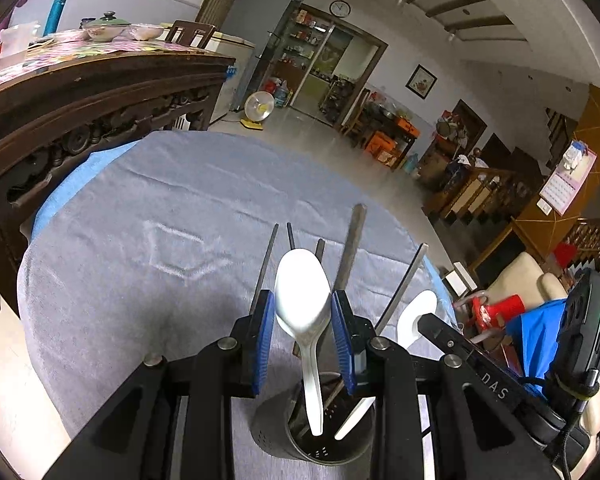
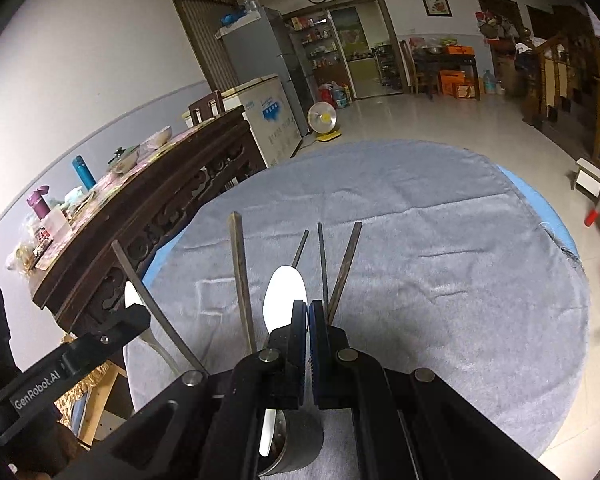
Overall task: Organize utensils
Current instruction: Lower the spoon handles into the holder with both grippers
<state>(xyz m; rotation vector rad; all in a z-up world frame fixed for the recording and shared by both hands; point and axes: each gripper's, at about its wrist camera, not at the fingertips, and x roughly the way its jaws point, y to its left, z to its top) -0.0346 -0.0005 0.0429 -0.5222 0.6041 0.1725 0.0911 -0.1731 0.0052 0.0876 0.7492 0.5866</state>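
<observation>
Left gripper: the black left gripper with blue ribbed pads stands spread wide, its jaws either side of the bowl of a white plastic spoon and apparently not touching it
Right gripper: the black right gripper with blue pads is clenched, pads pressed together with nothing visible between them
Holder: a perforated round metal utensil holder stands on a grey fleecy cloth covering a round table, just under both grippers
Contents: the white spoon stands handle-down in the holder; a second white plastic spoon leans to the right; several dark chopsticks fan upward
Surroundings: a carved dark wooden sideboard stands beside the table, left of it
</observation>
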